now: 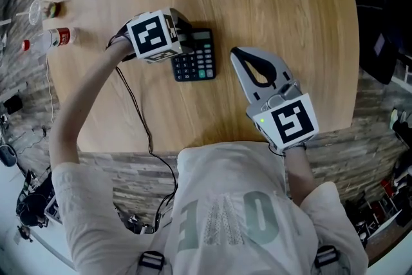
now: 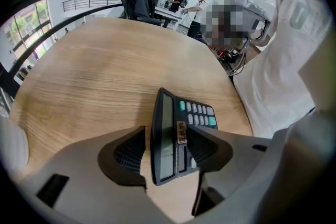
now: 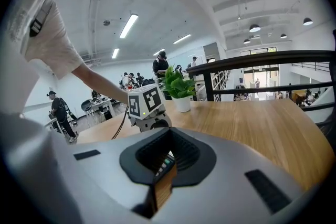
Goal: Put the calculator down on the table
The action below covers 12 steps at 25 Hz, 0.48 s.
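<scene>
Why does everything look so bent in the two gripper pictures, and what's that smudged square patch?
Left gripper view: the wide-angle lens bows the table edge and blackens the corners; the mosaic patch was added afterwards to hide a face; the calculator is sharp. Right gripper view: same bulge, curving the railing; ceiling lights glare. Head view: even light.
</scene>
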### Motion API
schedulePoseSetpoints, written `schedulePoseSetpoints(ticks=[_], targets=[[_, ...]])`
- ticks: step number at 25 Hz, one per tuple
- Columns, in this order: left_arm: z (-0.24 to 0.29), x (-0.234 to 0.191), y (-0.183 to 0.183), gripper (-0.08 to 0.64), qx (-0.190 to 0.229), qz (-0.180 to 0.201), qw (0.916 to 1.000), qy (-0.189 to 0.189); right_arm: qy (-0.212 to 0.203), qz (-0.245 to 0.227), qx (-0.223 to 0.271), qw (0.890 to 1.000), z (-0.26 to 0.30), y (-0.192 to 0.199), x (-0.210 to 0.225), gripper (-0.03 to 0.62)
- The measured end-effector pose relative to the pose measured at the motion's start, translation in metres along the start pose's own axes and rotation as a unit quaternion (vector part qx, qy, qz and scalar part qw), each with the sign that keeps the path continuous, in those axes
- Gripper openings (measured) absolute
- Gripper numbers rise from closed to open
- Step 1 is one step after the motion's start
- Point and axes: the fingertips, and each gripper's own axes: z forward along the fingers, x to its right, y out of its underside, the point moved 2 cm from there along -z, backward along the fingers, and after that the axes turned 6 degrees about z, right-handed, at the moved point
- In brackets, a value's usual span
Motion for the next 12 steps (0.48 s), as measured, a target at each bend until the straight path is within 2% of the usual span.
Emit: schedulePoseSetpoints(ticks=[4, 8, 10, 12], targets=[[-0.004, -0.003, 0.002, 0.243, 0.007, -0.026, 0.9985, -0.048, 0.000, -0.010, 0.009, 1.000, -0.009, -0.006, -0.010, 0.017], [-0.009, -0.006, 0.005, 0.306, 0.008, -0.054, 0.9924, -0.110, -0.002, -0.035, 0.013, 0.999, -0.020, -0.009, -0.019, 0.017], [-0.015, -0.007, 0.005, 0.324, 0.005, -0.058, 0.9866, -0.153, 0.001, -0.040, 0.019, 0.999, -0.027, -0.013, -0.024, 0.017], [-0.022, -0.008, 0.005, 0.328, 0.007, -0.052, 0.9756, -0.213, 0.002, -0.047, 0.025, 0.999, -0.034, -0.015, -0.028, 0.017]])
